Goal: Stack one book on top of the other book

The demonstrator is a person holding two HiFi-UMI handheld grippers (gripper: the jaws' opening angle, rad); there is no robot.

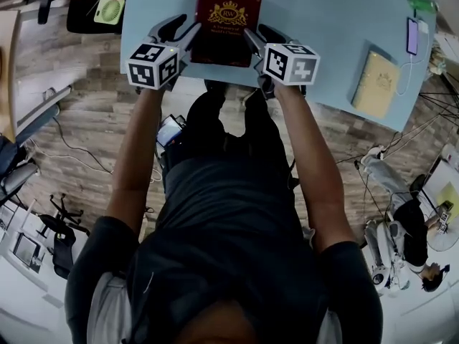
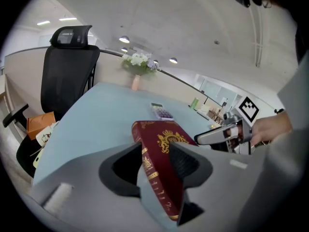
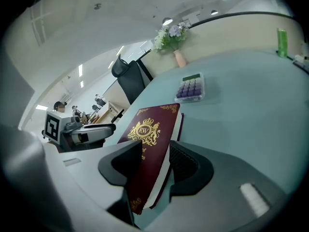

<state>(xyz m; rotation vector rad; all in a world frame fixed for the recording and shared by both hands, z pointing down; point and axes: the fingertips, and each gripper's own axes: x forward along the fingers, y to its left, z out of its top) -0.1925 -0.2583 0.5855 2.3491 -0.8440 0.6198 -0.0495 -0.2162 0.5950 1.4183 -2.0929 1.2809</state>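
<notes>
A maroon book [image 1: 228, 24] with a gold crest sits at the near edge of the light blue table [image 1: 323, 41], gripped from both sides. My left gripper [image 1: 188, 38] is shut on its spine-side near corner, as the left gripper view shows: book [image 2: 161, 178], gripper [image 2: 157, 161]. My right gripper [image 1: 252, 41] is shut on the page-side near corner: book [image 3: 149, 134], gripper [image 3: 154, 166]. The book tilts, with its near end raised. A tan book [image 1: 376, 83] lies flat on the table's right part, apart from both grippers.
A calculator [image 3: 190, 87] lies beyond the maroon book. A flower vase [image 3: 176, 47] and a green bottle [image 3: 281, 42] stand at the far edge. A phone [image 1: 412, 36] on a cable lies near the tan book. A black office chair [image 2: 67, 76] stands at the table's left.
</notes>
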